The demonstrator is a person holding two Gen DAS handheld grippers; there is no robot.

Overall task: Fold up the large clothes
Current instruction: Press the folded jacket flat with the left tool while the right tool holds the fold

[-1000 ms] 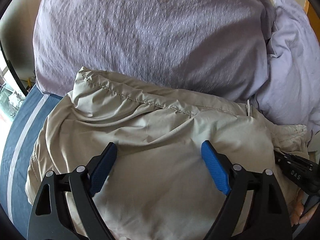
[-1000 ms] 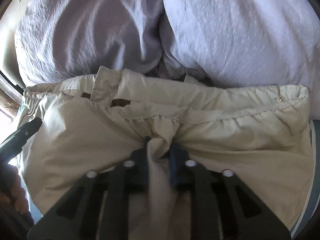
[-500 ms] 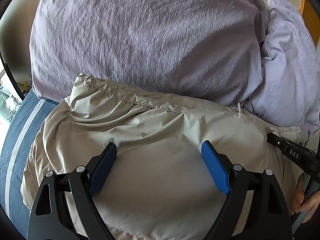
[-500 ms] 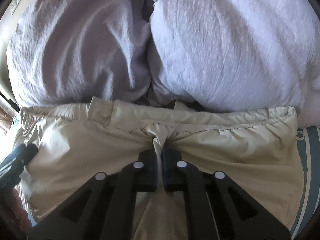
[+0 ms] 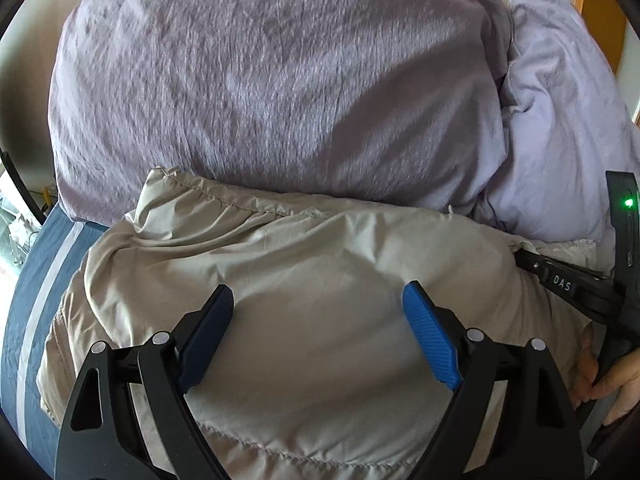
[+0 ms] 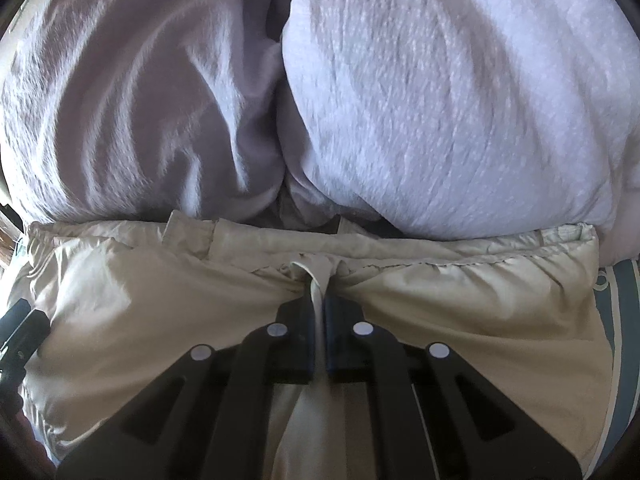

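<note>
A beige puffy jacket [image 5: 304,264] lies bunched on the bed, its far edge against the pillows. My left gripper [image 5: 318,304] hovers over its middle with blue pads spread wide and nothing pinched between them. In the right wrist view the same jacket [image 6: 460,304] fills the lower half, and my right gripper [image 6: 318,292] is shut on a fold of its fabric near the stitched far edge. The right gripper's black body [image 5: 568,284] and a hand [image 5: 612,380] show at the right edge of the left wrist view.
Two lilac pillows [image 5: 280,80] [image 6: 460,100] stand directly behind the jacket. A blue bedcover with pale stripes [image 5: 36,300] shows at the left, and its striped edge [image 6: 620,320] at the right of the right wrist view. A wooden headboard [image 5: 596,8] sits in the far right corner.
The right gripper has closed fully on the jacket fold and carried it toward the pillows. The jacket's far edge now lies nearer the pillows. The left gripper stays open over the jacket.
</note>
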